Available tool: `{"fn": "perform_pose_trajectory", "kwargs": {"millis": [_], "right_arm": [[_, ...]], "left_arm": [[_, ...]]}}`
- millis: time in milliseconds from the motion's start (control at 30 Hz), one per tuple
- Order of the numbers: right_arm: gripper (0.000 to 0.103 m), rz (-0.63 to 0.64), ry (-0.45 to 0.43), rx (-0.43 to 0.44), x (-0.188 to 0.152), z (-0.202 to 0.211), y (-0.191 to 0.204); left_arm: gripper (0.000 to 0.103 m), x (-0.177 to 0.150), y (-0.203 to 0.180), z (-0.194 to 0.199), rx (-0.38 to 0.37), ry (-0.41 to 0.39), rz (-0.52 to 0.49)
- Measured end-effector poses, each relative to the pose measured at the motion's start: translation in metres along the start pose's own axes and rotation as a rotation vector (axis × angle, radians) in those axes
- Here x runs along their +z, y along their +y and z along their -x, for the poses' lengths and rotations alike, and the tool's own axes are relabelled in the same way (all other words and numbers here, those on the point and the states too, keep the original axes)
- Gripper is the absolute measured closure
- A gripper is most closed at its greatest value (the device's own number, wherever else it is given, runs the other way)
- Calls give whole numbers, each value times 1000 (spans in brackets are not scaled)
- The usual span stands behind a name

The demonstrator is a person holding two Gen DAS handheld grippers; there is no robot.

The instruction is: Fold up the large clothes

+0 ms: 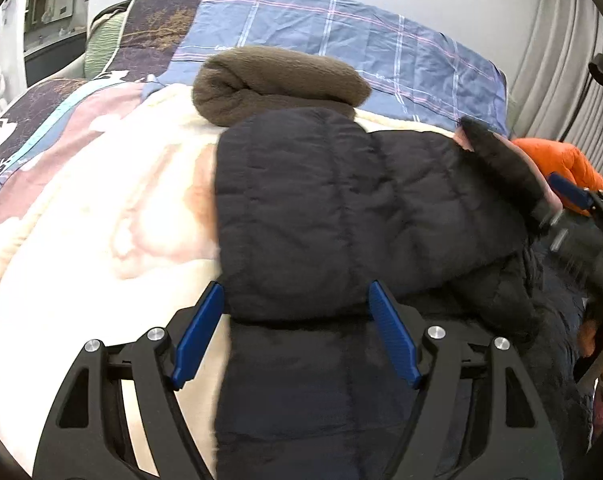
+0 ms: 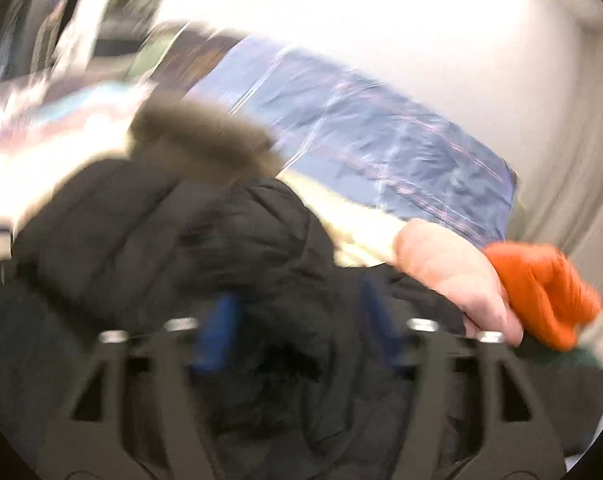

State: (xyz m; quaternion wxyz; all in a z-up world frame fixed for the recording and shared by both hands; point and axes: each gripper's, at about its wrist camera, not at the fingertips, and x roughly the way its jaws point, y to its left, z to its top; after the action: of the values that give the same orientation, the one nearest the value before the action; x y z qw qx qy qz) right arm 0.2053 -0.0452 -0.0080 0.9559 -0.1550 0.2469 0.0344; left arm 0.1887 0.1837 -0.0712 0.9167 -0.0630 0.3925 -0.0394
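A dark quilted jacket (image 1: 333, 208) lies on a bed, spread over a cream fleece blanket (image 1: 101, 216). A rolled brown fleece (image 1: 277, 80) sits just beyond the jacket, near a blue plaid pillow (image 1: 341, 36). An orange garment (image 1: 561, 164) lies at the bed's right edge.

The left gripper (image 1: 297, 300) hovers over the jacket's near fold, its blue fingers (image 1: 393, 336) spread wide, one either side of the fabric, not pressing it.

The right gripper (image 2: 297, 312) shows only in heavy blur. Dark jacket fabric bunches between its fingers, but I cannot tell whether they pinch it.
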Motion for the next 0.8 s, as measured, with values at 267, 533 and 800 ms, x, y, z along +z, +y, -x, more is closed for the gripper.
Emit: {"fn": "perform_pose_trajectory", "kwargs": {"millis": [267, 533, 800], "right_arm": [[98, -598, 203, 131, -57, 6, -152], [38, -723, 321, 251, -99, 11, -168], [76, -536, 238, 170, -76, 2, -143]], "left_arm": [[28, -3, 25, -2, -15, 11, 94], [28, -1, 14, 2, -5, -4, 40], [28, 13, 4, 16, -66, -64, 43]]}}
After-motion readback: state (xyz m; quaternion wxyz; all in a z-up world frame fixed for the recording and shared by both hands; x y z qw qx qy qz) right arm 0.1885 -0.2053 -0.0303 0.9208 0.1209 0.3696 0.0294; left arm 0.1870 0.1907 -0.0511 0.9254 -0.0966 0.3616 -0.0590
